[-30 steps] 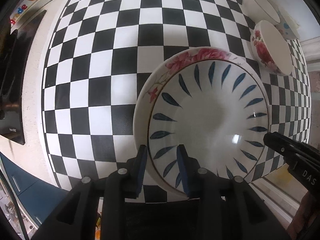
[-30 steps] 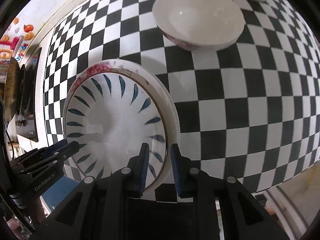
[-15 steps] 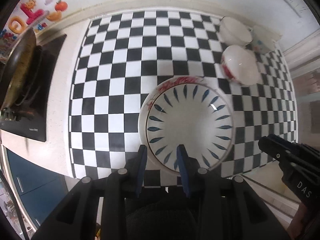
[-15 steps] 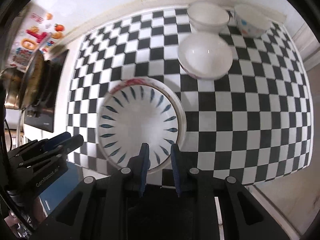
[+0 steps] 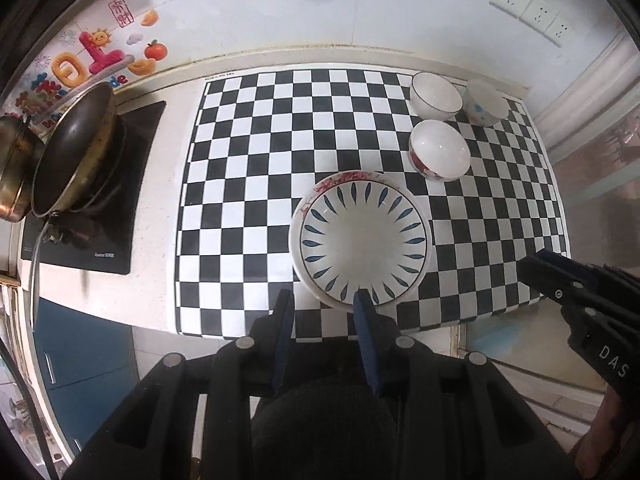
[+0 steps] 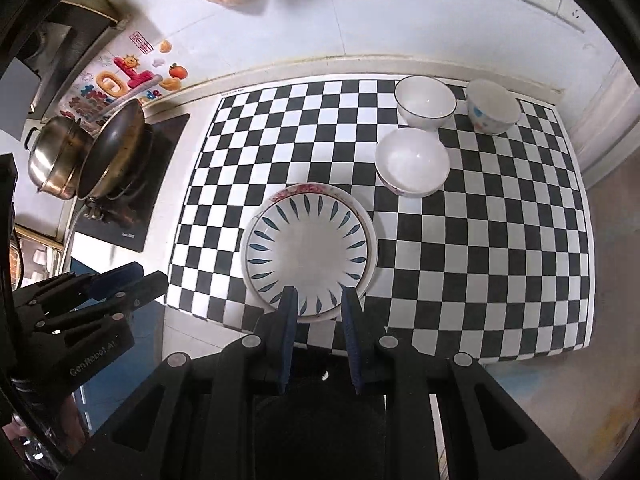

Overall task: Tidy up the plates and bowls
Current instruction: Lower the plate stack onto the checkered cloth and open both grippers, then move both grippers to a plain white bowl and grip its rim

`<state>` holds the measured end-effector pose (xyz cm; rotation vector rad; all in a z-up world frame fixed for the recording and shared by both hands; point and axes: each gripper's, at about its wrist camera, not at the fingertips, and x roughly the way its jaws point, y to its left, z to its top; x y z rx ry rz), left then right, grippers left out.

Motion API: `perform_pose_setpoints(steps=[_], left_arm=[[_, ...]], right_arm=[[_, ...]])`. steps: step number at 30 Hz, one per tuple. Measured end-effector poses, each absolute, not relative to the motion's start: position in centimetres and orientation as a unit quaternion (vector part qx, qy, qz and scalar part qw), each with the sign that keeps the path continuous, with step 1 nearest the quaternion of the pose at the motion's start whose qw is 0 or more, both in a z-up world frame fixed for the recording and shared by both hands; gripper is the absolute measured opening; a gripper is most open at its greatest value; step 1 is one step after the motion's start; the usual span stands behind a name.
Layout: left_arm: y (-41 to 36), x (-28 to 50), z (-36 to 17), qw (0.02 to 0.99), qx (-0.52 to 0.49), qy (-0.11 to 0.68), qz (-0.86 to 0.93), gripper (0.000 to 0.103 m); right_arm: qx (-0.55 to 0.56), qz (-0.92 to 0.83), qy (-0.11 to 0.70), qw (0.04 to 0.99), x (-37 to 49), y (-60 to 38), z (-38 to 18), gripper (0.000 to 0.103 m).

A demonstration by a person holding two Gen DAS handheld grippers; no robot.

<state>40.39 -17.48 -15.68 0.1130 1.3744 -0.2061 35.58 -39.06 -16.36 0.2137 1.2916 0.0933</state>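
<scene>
A white plate with blue leaf marks (image 5: 362, 236) (image 6: 308, 244) lies stacked on a larger plate with a red flower rim (image 5: 344, 178) (image 6: 304, 189), near the front of the checkered mat (image 5: 240, 184). Three bowls stand at the back right: a red-flowered bowl (image 5: 440, 148) (image 6: 412, 160), a dark-rimmed white bowl (image 5: 434, 94) (image 6: 425, 100) and a blue-dotted bowl (image 5: 486, 102) (image 6: 494, 106). My left gripper (image 5: 323, 296) and right gripper (image 6: 320, 291) hang high above the stack's near edge, pointing down. Each stands slightly open with nothing between its fingers.
A dark wok (image 5: 76, 152) sits on a black hob (image 5: 92, 240) left of the mat, with a steel pot (image 6: 56, 160) beside it. The wall with sockets (image 5: 528, 8) bounds the back. The counter's front edge runs just below the plates.
Both grippers have risen well above the stacked plates, so the whole mat, the bowls and the hob now show. The jaw gaps look the same, and the plates stayed put.
</scene>
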Motion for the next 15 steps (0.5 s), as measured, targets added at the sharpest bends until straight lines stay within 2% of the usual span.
perform_pose_setpoints(steps=[9, 11, 13, 15], left_arm=[[-16.1, 41.0, -14.5, 0.771, 0.046, 0.620, -0.139, 0.030], [-16.2, 41.6, -14.9, 0.768, 0.043, 0.620, -0.153, 0.038], [-16.4, 42.3, -15.4, 0.766, 0.039, 0.620, -0.168, 0.047], [-16.8, 43.3, -16.2, 0.767, 0.041, 0.616, -0.173, 0.054]], right_arm=[[0.123, 0.018, 0.605, 0.787, 35.3, -37.9, -15.5, 0.027], [0.137, 0.009, 0.609, 0.781, 35.8, -38.0, -16.1, 0.050], [0.157, 0.005, 0.607, 0.779, 36.2, -38.6, -16.9, 0.063], [0.167, -0.008, 0.605, 0.779, 36.7, -39.3, -17.6, 0.065]])
